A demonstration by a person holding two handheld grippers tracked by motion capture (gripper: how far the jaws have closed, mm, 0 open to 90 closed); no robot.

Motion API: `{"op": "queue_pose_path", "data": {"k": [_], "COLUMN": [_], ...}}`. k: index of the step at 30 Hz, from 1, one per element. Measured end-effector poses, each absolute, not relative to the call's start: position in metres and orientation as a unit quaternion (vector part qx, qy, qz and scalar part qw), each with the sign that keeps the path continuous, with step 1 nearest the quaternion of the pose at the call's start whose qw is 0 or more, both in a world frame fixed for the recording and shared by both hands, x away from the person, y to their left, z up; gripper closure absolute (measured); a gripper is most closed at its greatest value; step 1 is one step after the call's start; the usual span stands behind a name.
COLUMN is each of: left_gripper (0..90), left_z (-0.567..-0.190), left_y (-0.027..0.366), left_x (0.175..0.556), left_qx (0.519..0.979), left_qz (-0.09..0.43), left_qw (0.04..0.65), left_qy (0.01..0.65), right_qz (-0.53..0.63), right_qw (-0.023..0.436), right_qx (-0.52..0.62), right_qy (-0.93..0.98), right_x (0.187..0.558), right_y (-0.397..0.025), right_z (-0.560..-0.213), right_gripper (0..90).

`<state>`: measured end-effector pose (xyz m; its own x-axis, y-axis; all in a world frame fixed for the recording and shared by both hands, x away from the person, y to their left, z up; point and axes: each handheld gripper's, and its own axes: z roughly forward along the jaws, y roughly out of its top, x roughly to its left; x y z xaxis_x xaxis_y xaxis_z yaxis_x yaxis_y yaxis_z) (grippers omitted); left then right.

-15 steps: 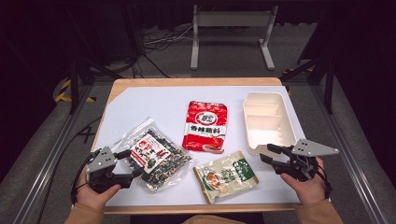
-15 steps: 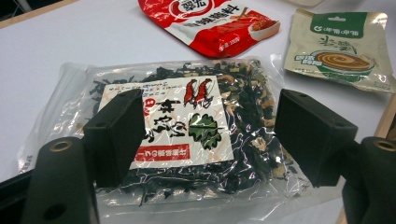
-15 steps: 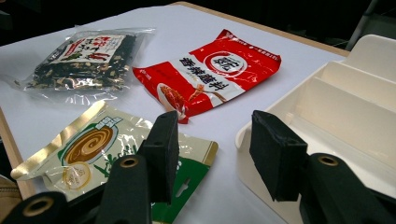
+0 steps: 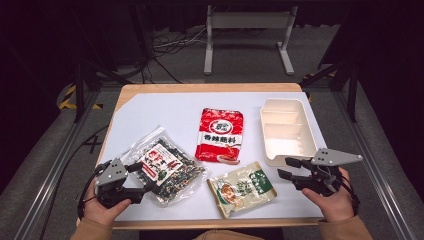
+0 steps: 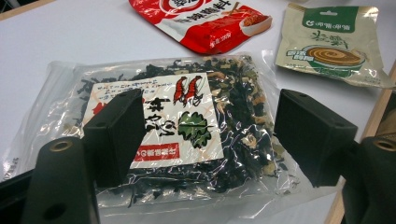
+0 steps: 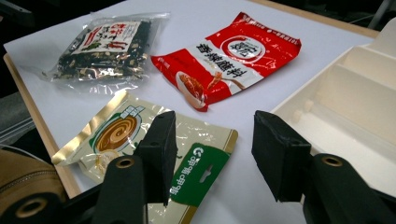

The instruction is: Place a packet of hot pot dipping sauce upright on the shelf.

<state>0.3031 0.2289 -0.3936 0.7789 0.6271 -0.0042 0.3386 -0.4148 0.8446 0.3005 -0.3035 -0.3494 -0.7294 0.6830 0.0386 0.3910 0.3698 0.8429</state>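
A clear bag of dark dried seaweed mix (image 4: 165,167) (image 5: 187,130) (image 6: 105,49) lies at the front left of the white table top. My left gripper (image 4: 142,177) (image 5: 210,140) is open, its jaws standing either side of that bag's near end. A red sauce packet (image 4: 220,135) (image 5: 201,21) (image 6: 229,58) lies in the middle. A beige and green pouch (image 4: 242,188) (image 5: 329,46) (image 6: 154,144) lies at the front centre. My right gripper (image 4: 286,168) (image 6: 212,149) is open, hovering between the pouch and a cream divided tray (image 4: 286,131) (image 6: 355,107), holding nothing.
The white sheet (image 4: 160,112) covers a wooden table whose edge (image 4: 200,223) runs close in front of both hands. A metal stand (image 4: 247,37) and cables sit on the dark floor beyond the far edge.
The left gripper has edged slightly forward over the seaweed bag's near end. The right gripper holds about the same spot.
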Motion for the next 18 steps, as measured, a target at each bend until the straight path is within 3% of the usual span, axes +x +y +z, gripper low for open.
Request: {"op": "queue_pose_path", "data": {"k": [18], "left_gripper": [25.3], "left_z": [-0.395], "left_y": [0.228], "left_x": [0.305], "left_qx": [0.827], "left_qz": [0.157], "left_qw": [0.452], "left_qy": [0.294], "right_qz": [0.39], "right_qw": [0.109], "right_qx": [0.341], "right_qy": [0.848], "right_x": [0.303], "right_y": [-0.284], "right_z": [-0.36], "right_gripper": [45.4]}}
